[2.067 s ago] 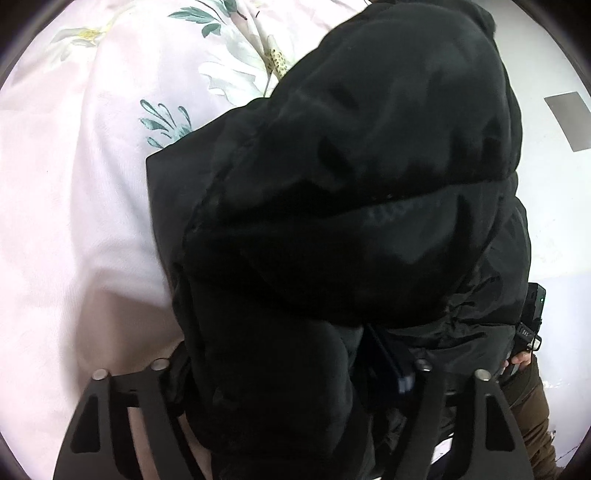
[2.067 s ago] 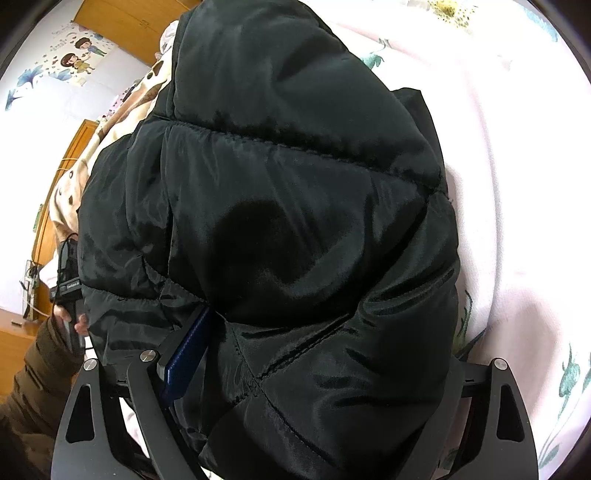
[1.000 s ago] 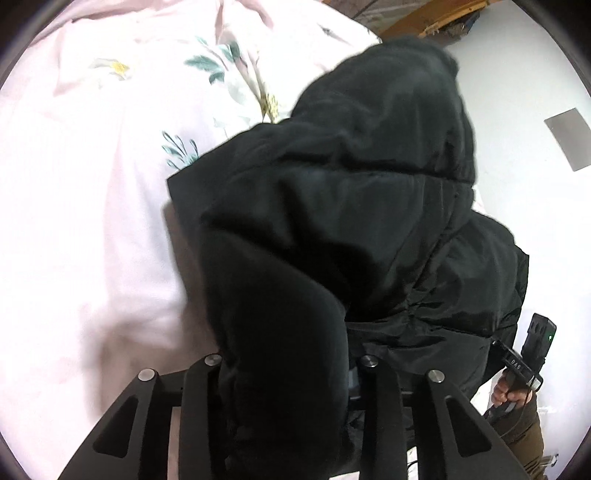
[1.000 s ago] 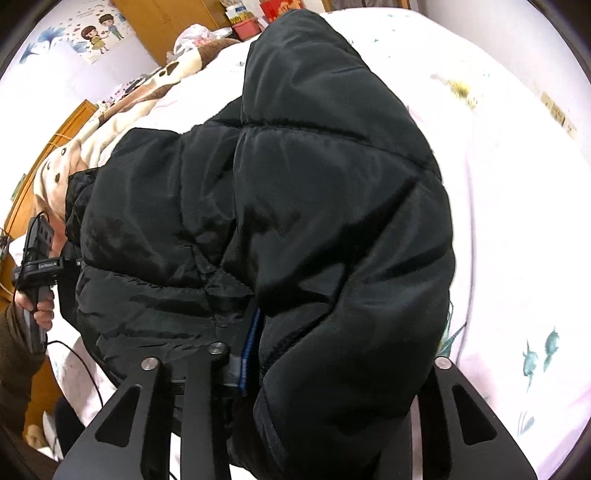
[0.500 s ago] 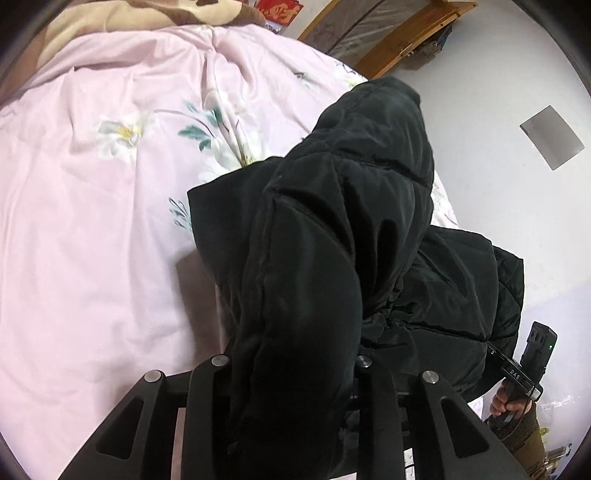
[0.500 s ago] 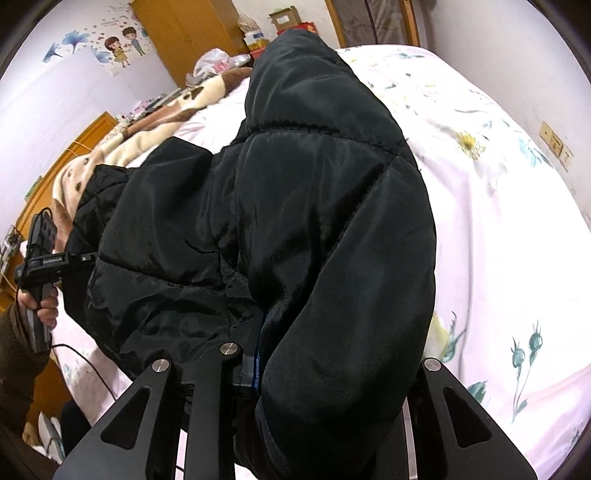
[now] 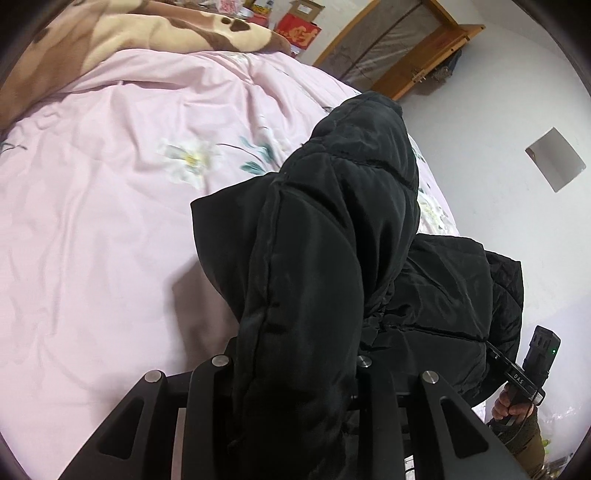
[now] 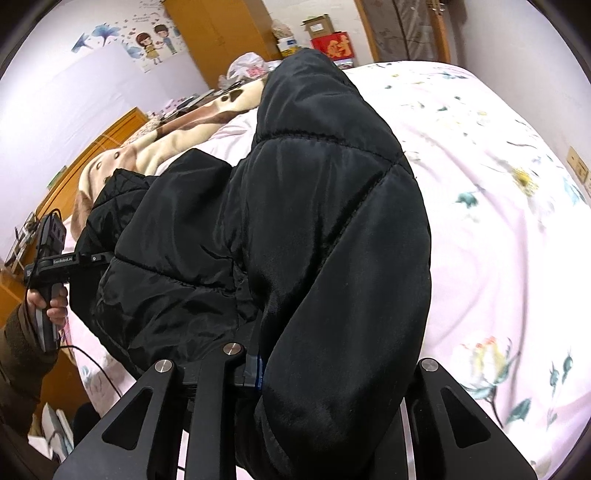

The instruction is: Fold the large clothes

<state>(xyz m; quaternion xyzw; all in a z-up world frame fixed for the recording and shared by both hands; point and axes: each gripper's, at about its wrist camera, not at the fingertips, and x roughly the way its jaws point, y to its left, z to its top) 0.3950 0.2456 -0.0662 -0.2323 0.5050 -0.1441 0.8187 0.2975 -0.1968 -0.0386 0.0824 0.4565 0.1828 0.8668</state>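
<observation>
A black puffer jacket [image 7: 332,229] lies on the pink floral bedsheet [image 7: 92,221], with one end raised off the bed. My left gripper [image 7: 291,365] is shut on a thick fold of it. The fold bulges up between the fingers [image 7: 218,373] and hides their tips. In the right wrist view the jacket [image 8: 332,221] fills the middle. My right gripper [image 8: 310,369] grips its near edge beside a blue tag [image 8: 258,369], the jaws still closing on the fabric. Each view shows the other gripper held in a hand [image 7: 513,406] [image 8: 48,299] at the jacket's far side.
A brown and cream blanket [image 7: 147,29] [image 8: 177,140] lies at the head of the bed. A white wall [image 7: 517,92] borders one side of the bed. Wooden furniture [image 8: 92,155], a wardrobe [image 8: 221,33] and a red box [image 8: 334,46] stand beyond.
Both grippers went from wide apart around the jacket's edge to pinched on it. They have risen with the fabric, and more of the bed and room shows beyond.
</observation>
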